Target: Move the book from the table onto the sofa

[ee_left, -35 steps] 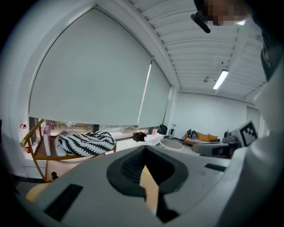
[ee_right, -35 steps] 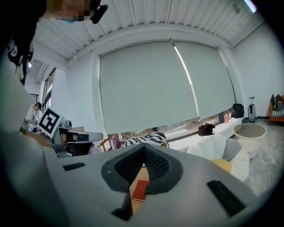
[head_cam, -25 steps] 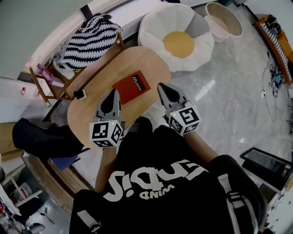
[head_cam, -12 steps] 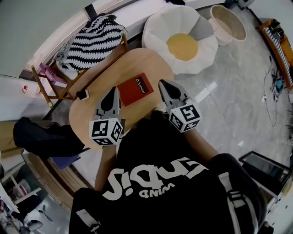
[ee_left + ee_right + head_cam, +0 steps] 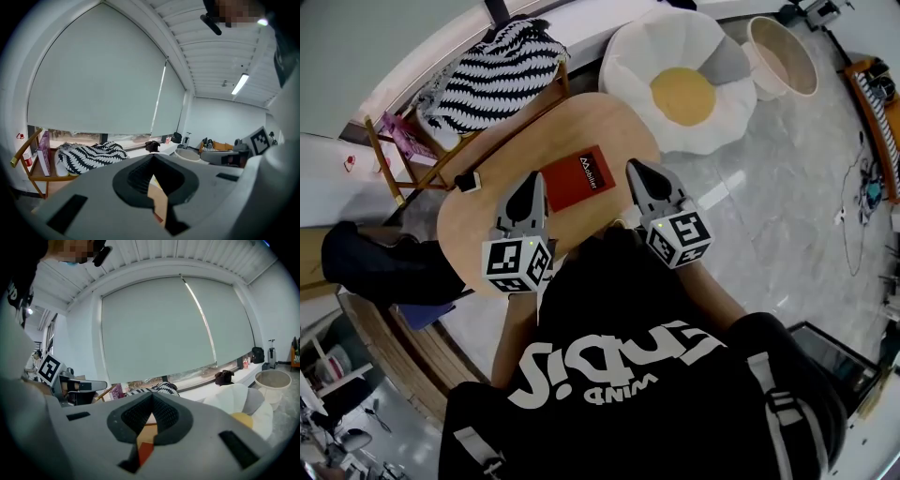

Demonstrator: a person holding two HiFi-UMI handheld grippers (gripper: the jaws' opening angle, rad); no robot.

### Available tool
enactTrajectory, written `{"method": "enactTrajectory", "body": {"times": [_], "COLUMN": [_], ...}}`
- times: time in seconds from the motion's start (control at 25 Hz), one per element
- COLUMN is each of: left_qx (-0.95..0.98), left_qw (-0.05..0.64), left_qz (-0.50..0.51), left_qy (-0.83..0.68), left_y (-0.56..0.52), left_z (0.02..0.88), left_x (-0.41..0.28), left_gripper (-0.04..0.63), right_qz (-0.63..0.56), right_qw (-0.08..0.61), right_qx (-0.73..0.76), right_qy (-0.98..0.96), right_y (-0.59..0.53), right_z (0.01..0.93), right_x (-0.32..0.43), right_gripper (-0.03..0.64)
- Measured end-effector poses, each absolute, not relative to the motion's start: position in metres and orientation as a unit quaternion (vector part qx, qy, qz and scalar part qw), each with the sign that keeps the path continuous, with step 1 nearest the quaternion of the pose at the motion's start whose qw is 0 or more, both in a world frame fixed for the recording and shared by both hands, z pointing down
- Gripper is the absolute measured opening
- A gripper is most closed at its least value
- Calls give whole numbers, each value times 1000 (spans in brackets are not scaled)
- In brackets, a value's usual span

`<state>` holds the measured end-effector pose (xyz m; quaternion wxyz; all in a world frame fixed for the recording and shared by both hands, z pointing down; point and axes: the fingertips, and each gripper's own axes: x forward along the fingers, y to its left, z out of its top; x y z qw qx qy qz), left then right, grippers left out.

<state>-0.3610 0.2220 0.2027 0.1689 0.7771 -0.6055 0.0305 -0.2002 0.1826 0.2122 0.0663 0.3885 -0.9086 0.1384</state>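
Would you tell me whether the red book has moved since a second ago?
No. Against the wooden table, the red book keeps its spot near the far edge.

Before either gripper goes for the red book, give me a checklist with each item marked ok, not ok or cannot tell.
1. Red book flat on the table, nothing on top of it: ok.
2. Book lies ahead of and between both grippers: ok.
3. Left gripper open for a grasp: not ok, jaws shut and empty.
4. Right gripper open for a grasp: not ok, jaws shut and empty.
5. White sofa seat free of things: ok.
6. Gap under the book's edge for a jaw: cannot tell.
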Motion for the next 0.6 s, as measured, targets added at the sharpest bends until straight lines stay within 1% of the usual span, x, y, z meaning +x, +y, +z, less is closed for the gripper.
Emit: {"method": "enactTrajectory", "body": {"times": [0.2, 0.48, 0.6], "left_qx": [768, 755, 755], "left_qw": [182, 228, 236], "left_qz": [35, 44, 48], "left_qy": [-613, -613, -609], "left_y": [214, 211, 200], "left_z": [219, 252, 271], "left_x": [-360, -353, -352], "left_gripper": [6, 6, 6], "right_qz": [149, 177, 181], "right_qw": [76, 99, 107], "right_qx": [379, 365, 361], "right_qy": [-910, -909, -909], "right_y": [171, 165, 156], "right_z": [227, 257, 275], "right_x": [-200, -202, -206], "right_gripper": [-2, -2, -2]}}
